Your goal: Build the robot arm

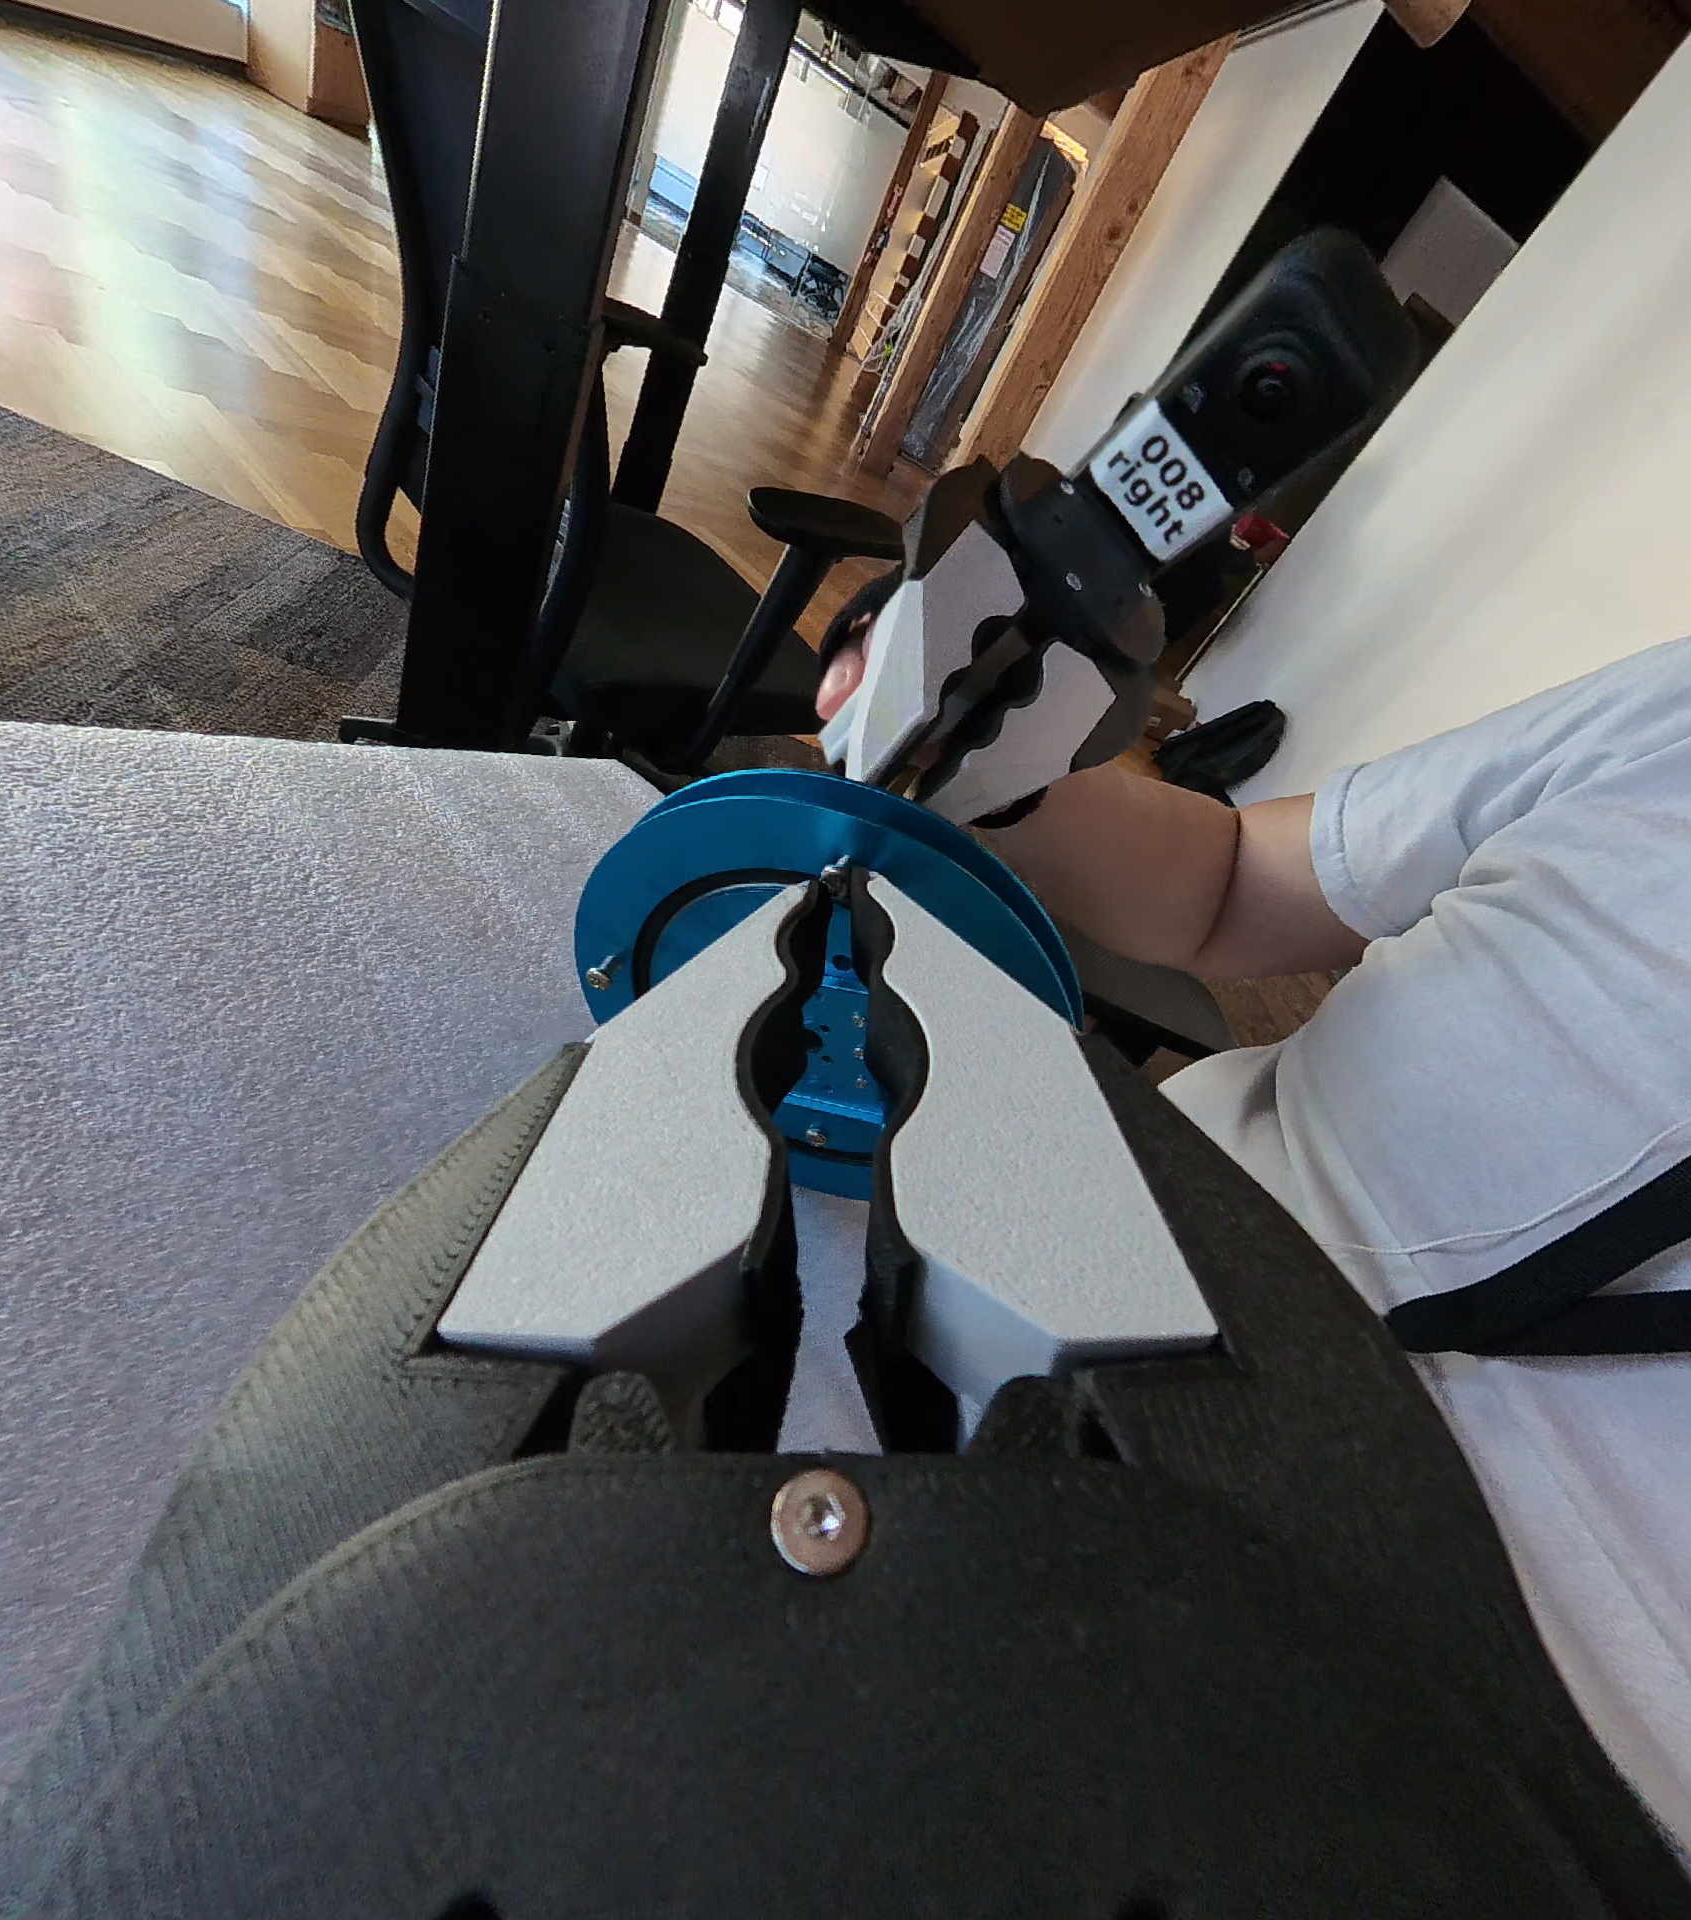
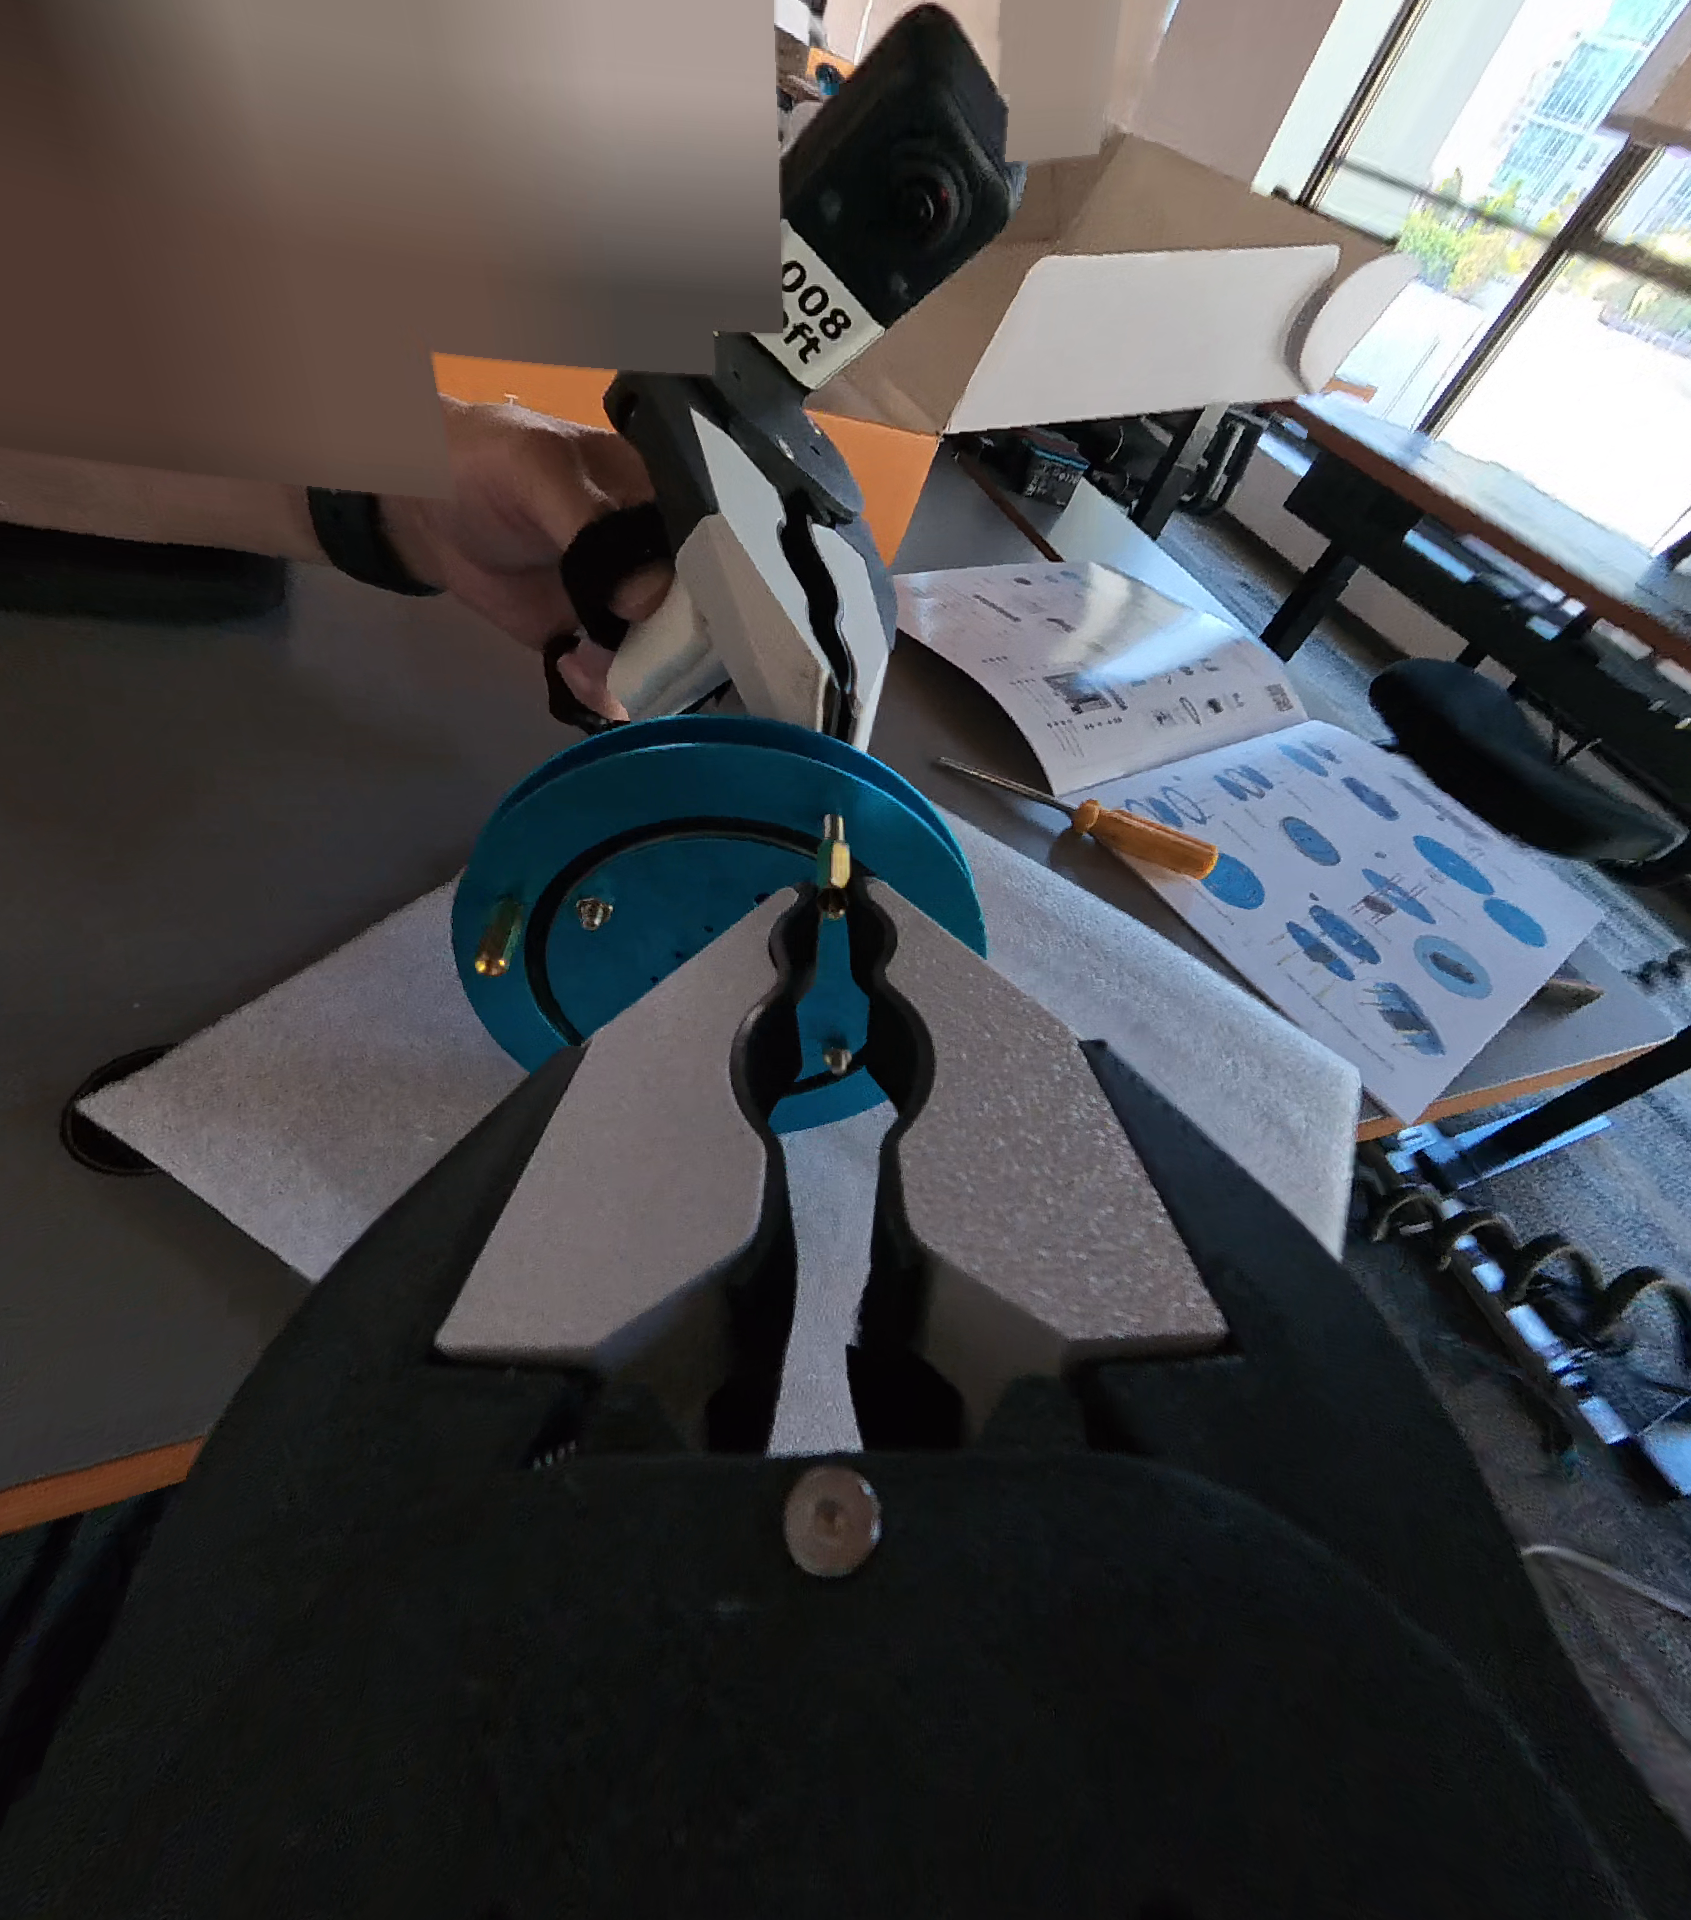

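Observation:
A blue metal disc assembly point(image 2: 675, 883) of two round plates stands on edge on a white foam sheet point(image 2: 321, 1122). Brass standoffs point(image 2: 498, 935) stick out of its face. My right gripper point(image 2: 833, 902) is shut on the end of one brass standoff point(image 2: 833, 857) near the upper rim. My left gripper point(image 1: 839, 885) is shut at the rim of the assembly point(image 1: 934, 883), its tips at a small screw point(image 1: 835, 875). In the right wrist view the left gripper point(image 2: 849, 722) pinches the top rim from the far side. In the left wrist view the right gripper point(image 1: 908, 774) reaches in from behind the rim.
An orange-handled screwdriver point(image 2: 1121, 826) and an open instruction booklet point(image 2: 1319, 862) lie on the grey table point(image 2: 145, 727) to the right. A cardboard box point(image 2: 1080, 312) stands behind. The person's arm point(image 1: 1163, 883) and white shirt are close at the right. An office chair point(image 1: 675, 613) stands beyond the table. My left and right fingertips are right by each other.

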A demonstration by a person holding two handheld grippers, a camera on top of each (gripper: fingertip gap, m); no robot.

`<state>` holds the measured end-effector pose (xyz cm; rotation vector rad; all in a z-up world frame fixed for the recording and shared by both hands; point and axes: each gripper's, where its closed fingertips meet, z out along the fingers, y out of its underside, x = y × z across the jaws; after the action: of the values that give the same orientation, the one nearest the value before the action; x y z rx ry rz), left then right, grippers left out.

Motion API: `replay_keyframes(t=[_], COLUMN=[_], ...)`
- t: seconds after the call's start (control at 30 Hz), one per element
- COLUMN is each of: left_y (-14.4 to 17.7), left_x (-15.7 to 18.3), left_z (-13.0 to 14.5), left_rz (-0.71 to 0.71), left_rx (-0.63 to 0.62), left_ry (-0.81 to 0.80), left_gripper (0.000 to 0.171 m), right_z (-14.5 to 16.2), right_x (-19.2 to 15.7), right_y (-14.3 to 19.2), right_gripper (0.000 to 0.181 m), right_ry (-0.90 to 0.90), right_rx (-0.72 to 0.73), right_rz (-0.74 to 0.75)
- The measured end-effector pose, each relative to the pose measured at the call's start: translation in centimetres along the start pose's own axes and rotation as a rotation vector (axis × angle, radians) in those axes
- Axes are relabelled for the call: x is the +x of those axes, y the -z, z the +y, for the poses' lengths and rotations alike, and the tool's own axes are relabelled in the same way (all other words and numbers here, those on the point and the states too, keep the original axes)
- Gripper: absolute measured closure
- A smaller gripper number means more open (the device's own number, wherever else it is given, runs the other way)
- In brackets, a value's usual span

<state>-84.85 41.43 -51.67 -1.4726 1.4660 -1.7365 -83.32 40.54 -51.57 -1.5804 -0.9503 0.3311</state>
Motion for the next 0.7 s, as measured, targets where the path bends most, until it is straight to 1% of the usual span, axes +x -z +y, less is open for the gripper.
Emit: replay_keyframes(t=[0.07, 0.13, 0.2, 0.23, 0.27, 0.3, 0.33, 0.43, 0.5, 0.6, 0.67, 0.7], left_y=[0.0, 0.0, 0.0, -0.1, -0.2, -0.2, -0.3, -0.2, -0.1, -0.1, -0.1, -0.2], left_x=[0.0, -0.1, 0.0, 0.0, 0.0, -0.1, -0.1, -0.1, -0.2, -0.2, -0.1, -0.2], left_z=[0.0, 0.0, 0.0, 0.1, 0.1, 0.1, 0.0, -0.2, -0.3, -0.3, -0.3, -0.2], left_rz=[-0.006, -0.012, -0.004, -0.005, -0.005, -0.008, -0.010, -0.001, 0.003, -0.004, -0.001, -0.001], left_rx=[0.000, -0.001, -0.005, -0.007, -0.006, -0.005, -0.001, 0.026, 0.033, 0.029, 0.030, 0.031], left_ry=[-0.018, -0.029, -0.037, -0.037, -0.037, -0.037, -0.035, -0.014, 0.000, -0.009, -0.007, -0.003], left_gripper=[0.169, 0.170, 0.171, 0.171, 0.171, 0.171, 0.171, 0.171, 0.171, 0.171, 0.171, 0.171], right_z=[0.0, 0.1, 0.2, 0.3, 0.0, -0.1, 0.1, 0.0, -0.3, 0.0, 0.1, 0.1], right_x=[0.0, 0.1, -0.1, -0.4, -0.7, -0.7, -0.3, 0.3, 0.8, 0.4, 0.3, 0.4], right_y=[0.0, 0.0, 0.0, -0.1, 0.0, 0.2, 0.2, 0.5, 0.6, 0.3, 0.1, 0.2], right_gripper=[0.178, 0.178, 0.178, 0.177, 0.177, 0.177, 0.177, 0.176, 0.171, 0.170, 0.177, 0.178], right_ry=[-0.141, -0.343, -0.598, -0.698, -0.746, -0.734, -0.676, -0.441, -0.332, -0.307, -0.302, -0.300], right_rx=[0.003, 0.004, 0.001, -0.007, 0.010, 0.028, 0.035, 0.047, 0.063, 0.019, 0.013, 0.015], right_rz=[-0.039, -0.084, -0.154, -0.200, -0.256, -0.265, -0.231, -0.119, -0.043, -0.048, -0.046, -0.039])
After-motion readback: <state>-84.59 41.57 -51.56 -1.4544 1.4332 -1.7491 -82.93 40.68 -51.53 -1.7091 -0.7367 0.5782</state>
